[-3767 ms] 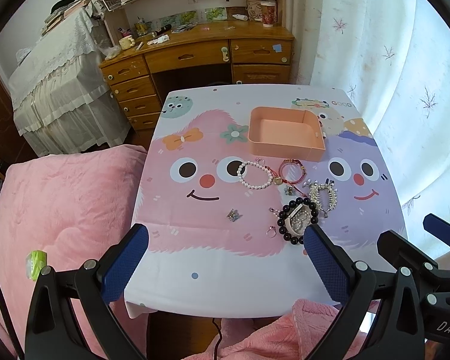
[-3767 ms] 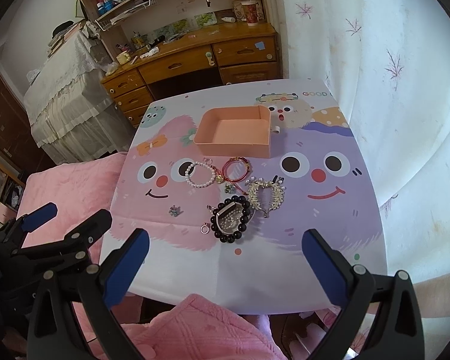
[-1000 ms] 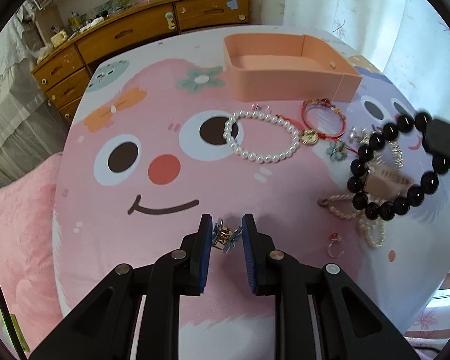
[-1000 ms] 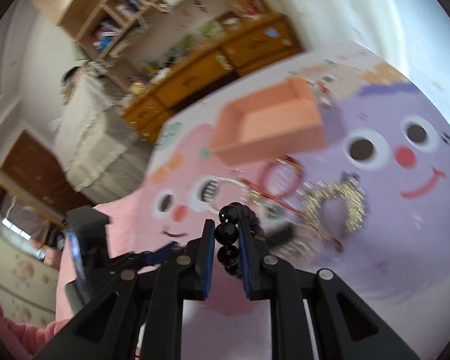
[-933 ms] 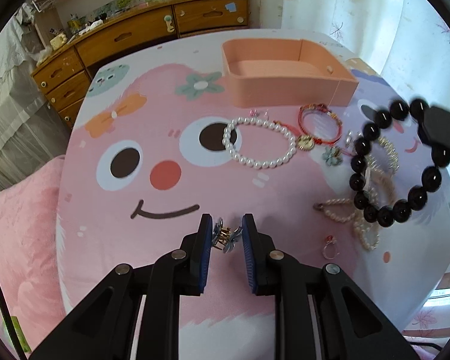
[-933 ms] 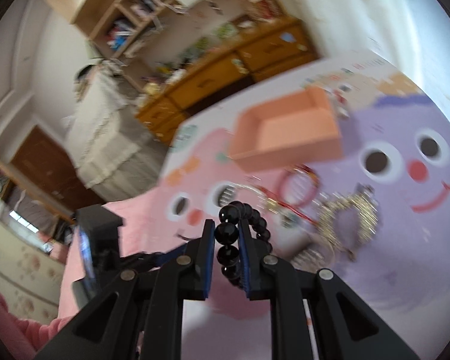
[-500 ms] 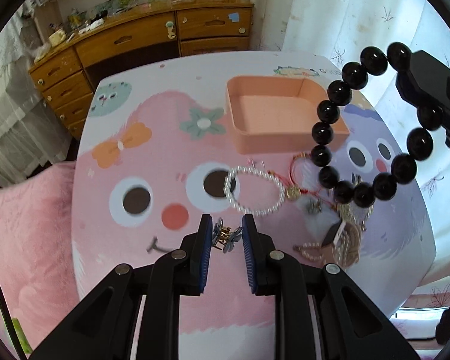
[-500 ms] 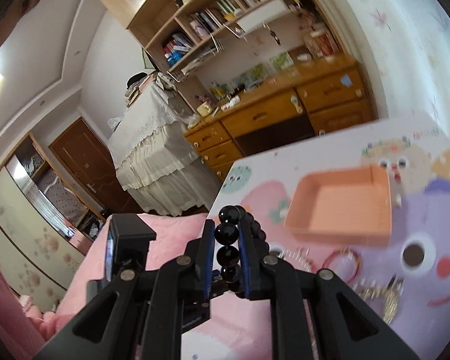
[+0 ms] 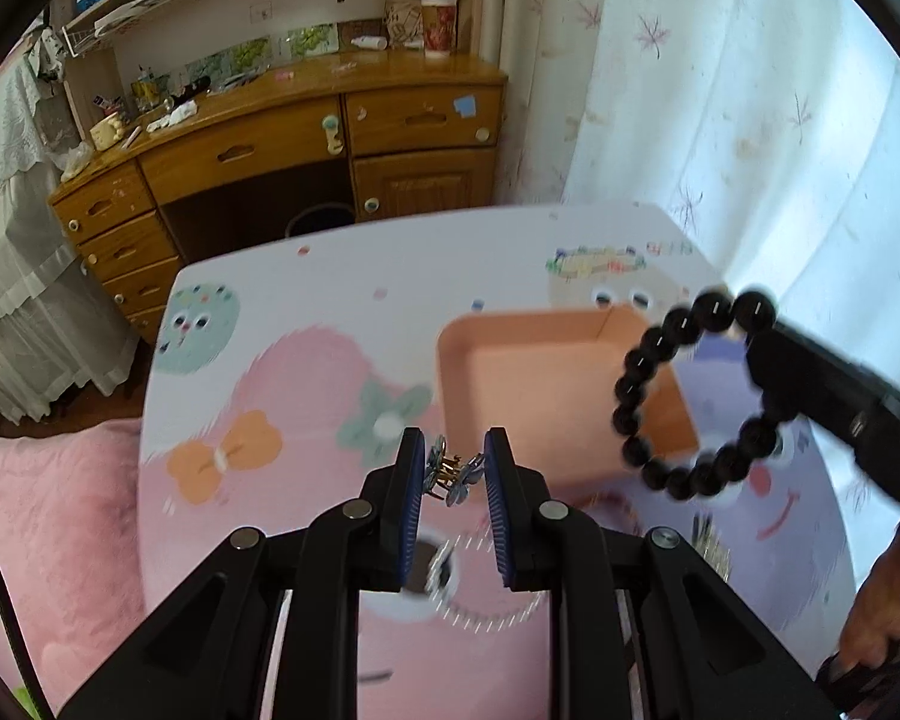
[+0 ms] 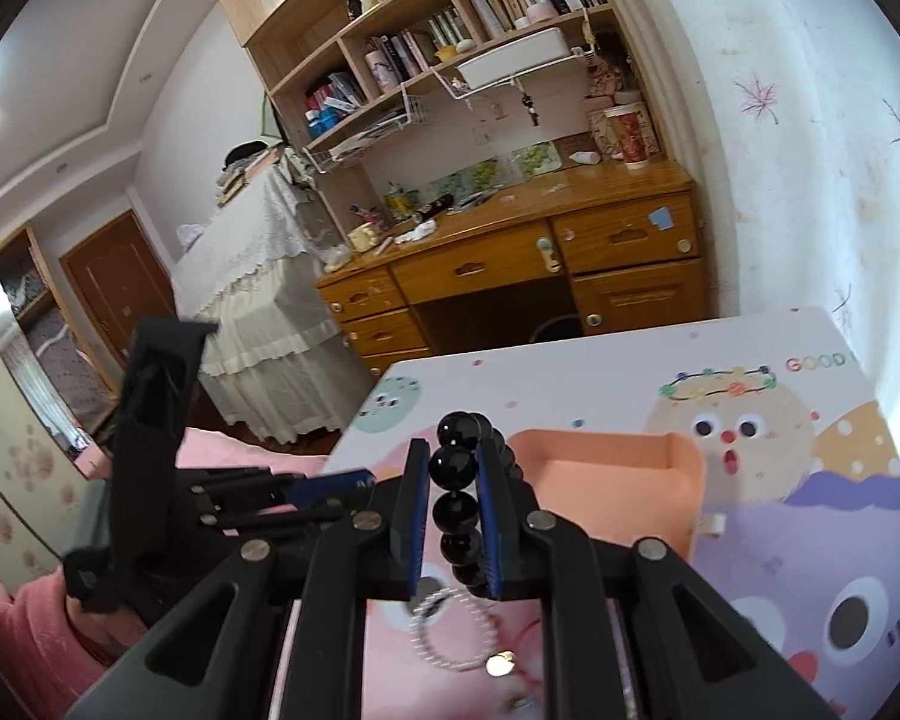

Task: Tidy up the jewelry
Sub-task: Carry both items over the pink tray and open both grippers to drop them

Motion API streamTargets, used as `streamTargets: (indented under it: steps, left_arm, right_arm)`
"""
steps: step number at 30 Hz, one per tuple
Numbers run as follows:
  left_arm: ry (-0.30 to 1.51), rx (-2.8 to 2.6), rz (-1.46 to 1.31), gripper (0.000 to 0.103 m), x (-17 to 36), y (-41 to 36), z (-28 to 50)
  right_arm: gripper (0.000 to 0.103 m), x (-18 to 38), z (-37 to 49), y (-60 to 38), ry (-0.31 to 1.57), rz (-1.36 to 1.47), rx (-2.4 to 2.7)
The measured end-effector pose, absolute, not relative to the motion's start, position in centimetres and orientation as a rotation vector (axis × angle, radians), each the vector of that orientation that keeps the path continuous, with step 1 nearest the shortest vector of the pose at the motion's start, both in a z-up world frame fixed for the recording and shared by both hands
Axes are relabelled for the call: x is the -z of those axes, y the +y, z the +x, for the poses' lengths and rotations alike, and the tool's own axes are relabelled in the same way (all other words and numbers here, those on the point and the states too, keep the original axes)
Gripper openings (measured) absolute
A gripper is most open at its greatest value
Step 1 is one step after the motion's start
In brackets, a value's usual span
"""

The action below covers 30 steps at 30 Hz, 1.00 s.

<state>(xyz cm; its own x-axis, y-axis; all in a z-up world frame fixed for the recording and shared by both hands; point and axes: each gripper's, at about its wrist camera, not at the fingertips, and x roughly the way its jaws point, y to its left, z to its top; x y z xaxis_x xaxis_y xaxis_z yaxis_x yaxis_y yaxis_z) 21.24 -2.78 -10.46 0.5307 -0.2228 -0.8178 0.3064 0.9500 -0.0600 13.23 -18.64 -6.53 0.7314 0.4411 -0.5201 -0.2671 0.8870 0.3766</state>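
My left gripper [image 9: 450,471] is shut on a small metal hair clip [image 9: 452,472], held in the air just left of the peach tray [image 9: 570,402]. My right gripper [image 10: 455,480] is shut on a black bead bracelet [image 10: 455,468]. In the left wrist view that black bead bracelet [image 9: 678,396] hangs over the tray's right part, with the right gripper's arm [image 9: 834,402] behind it. The peach tray [image 10: 630,486] shows nothing inside. A pearl bracelet [image 10: 453,630] lies on the cartoon table cover [image 10: 750,510] below my right fingers.
A red cord bracelet with a gold charm [image 10: 501,663] lies near the pearl one. A wooden desk with drawers [image 9: 306,162] stands beyond the table's far edge, a white curtain [image 9: 720,120] on the right, pink bedding [image 9: 48,528] on the left.
Both grippers have risen and moved toward the tray with their loads. The black bracelet now hangs over the tray instead of over the jewelry pile. Grips are unchanged.
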Motion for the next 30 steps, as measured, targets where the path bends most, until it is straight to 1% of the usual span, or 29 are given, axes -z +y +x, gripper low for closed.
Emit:
streamTargets:
  steps: [5, 9, 10, 11, 12, 13, 19, 22, 24, 28, 30]
  left_arm:
    - [0.949, 0.345, 0.061, 0.018, 11.4, -4.8, 23.3]
    - [0.957, 0.364, 0.049, 0.019, 12.7, -6.1, 24.4]
    - [0.970, 0.355, 0.047, 0.034, 13.2, -6.4, 24.7]
    - [0.984, 0.348, 0.053, 0.049, 13.4, -6.6, 24.9]
    - [0.996, 0.325, 0.066, 0.078, 13.7, -6.8, 25.0]
    - [0.982, 0.315, 0.073, 0.080, 13.7, -6.8, 24.8]
    - [0.979, 0.317, 0.093, 0.081, 13.3, -6.6, 24.0]
    - [0.984, 0.317, 0.094, 0.081, 13.1, -6.2, 23.4]
    - [0.989, 0.314, 0.087, 0.081, 12.9, -5.5, 22.5]
    - [0.983, 0.319, 0.088, 0.081, 12.6, -4.1, 20.5]
    - [0.980, 0.327, 0.100, 0.081, 12.4, -3.3, 19.1]
  right_arm:
    - [0.015, 8.0, 14.6, -19.8, 0.665, 0.264, -0.360]
    - [0.017, 9.8, 15.6, -21.2, 0.711, 0.315, -0.304]
    - [0.019, 10.1, 15.8, -21.6, 0.726, 0.334, -0.285]
    - [0.030, 10.7, 16.2, -22.1, 0.758, 0.368, -0.264]
    - [0.037, 11.2, 16.4, -22.5, 0.777, 0.391, -0.258]
    - [0.037, 11.4, 16.4, -22.8, 0.782, 0.408, -0.258]
    - [0.038, 11.5, 15.6, -23.9, 0.787, 0.399, -0.204]
    - [0.040, 11.2, 14.8, -24.1, 0.787, 0.391, -0.179]
    - [0.045, 10.9, 13.9, -23.9, 0.784, 0.382, -0.160]
    - [0.049, 10.5, 11.7, -23.2, 0.784, 0.333, -0.112]
    - [0.055, 10.3, 10.2, -22.5, 0.785, 0.274, -0.073]
